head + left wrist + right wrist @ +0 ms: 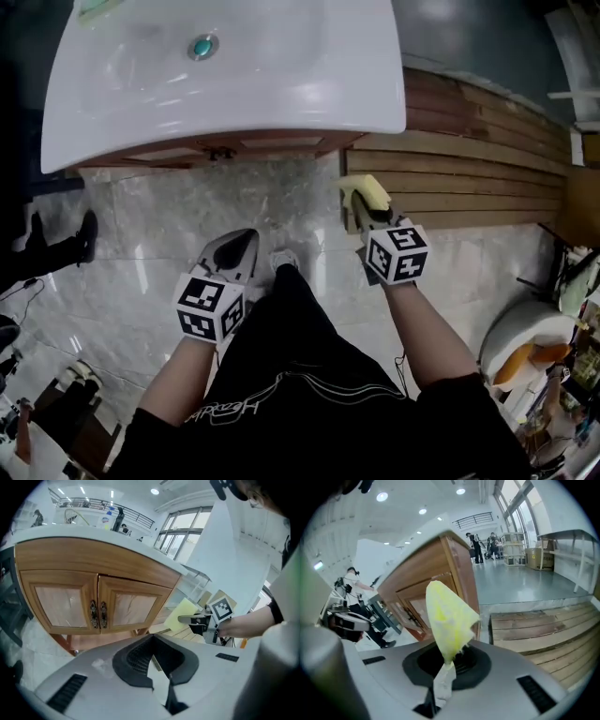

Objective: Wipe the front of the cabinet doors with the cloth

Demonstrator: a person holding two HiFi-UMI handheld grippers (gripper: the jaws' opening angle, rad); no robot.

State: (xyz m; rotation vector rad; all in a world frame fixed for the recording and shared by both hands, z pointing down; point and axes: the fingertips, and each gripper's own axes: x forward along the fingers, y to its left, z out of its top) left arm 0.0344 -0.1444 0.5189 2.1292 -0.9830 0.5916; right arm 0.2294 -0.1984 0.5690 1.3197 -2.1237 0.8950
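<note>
The cloth [447,616] in my right gripper [443,667] is pale yellow; the cabinet doors [96,597] ahead of it are honey-brown wood grain.

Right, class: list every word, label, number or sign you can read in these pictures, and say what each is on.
On the black shirt: white script print, upside down, too blurred to read.
On the marker cube of the left gripper and the marker cube of the right gripper: black-and-white patterns only, no letters or numbers.
On the sink, cabinet doors and cloth: no text.
Nothing else is readable.
</note>
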